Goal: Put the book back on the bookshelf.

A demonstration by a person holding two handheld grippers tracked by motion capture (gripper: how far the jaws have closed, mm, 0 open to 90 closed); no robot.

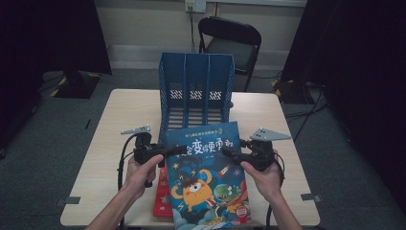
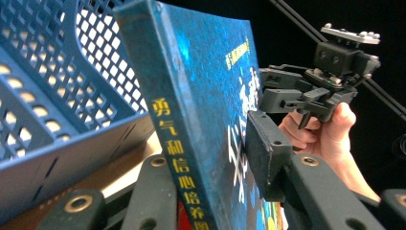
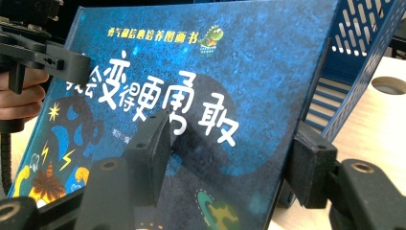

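On the table (image 1: 115,115), before the blue rack (image 1: 196,86), two grippers lift a blue book (image 1: 206,177) by its side edges.

Largest first: the rack stands upright at the table's middle, its three slots facing the person; the book is held tilted just in front of it, cover up, its lower part over a red book (image 1: 162,201) lying flat. Left gripper (image 1: 176,150) has its jaws closed on the book's spine edge, one pad (image 2: 265,148) flat on the cover. Right gripper (image 1: 225,152) straddles the opposite edge, one pad (image 3: 155,146) on the cover, the other (image 3: 309,167) behind; whether it presses tight I cannot tell.
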